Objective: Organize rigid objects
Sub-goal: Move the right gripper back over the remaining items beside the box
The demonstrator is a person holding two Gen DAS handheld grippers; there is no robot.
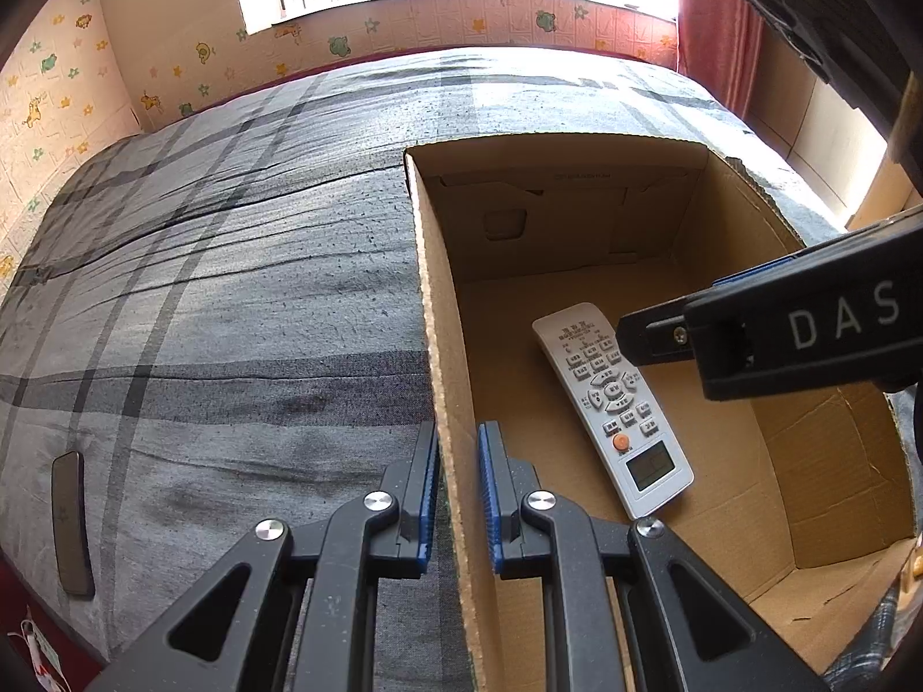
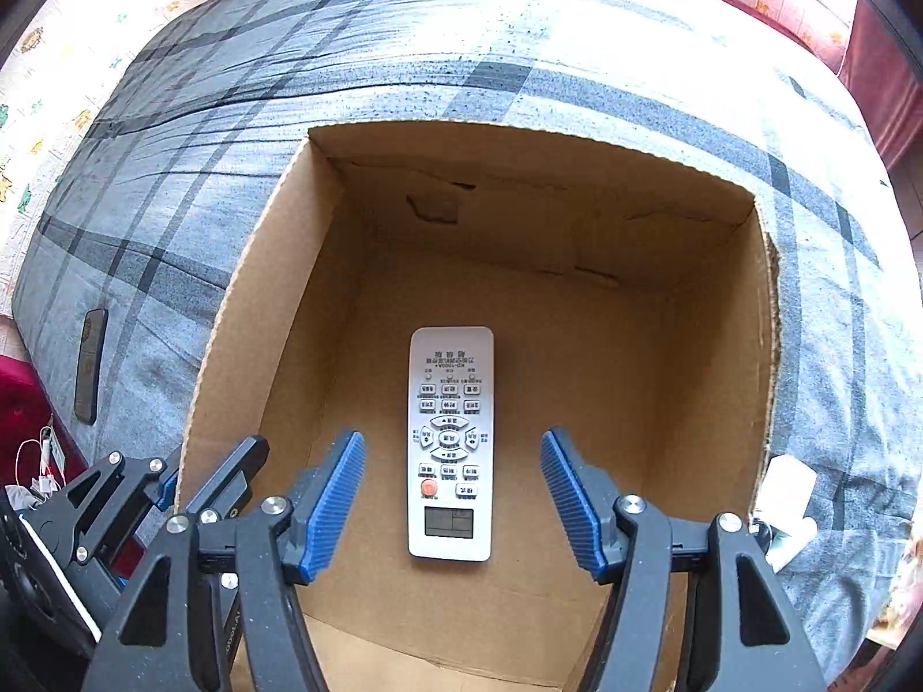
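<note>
Right tongs (image 2: 453, 496) apart above boxed remote (image 2: 450, 444)

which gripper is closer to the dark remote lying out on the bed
Left. The left gripper clamps the cardboard box wall facing the dark remote; the right gripper hangs open inside the box, over the white remote.

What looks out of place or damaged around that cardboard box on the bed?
A dark remote lies alone on the plaid bedspread, outside the cardboard box, while the white remote already lies flat inside. The box's far inner wall shows torn patches. The left tool clamps the box's side wall.
</note>
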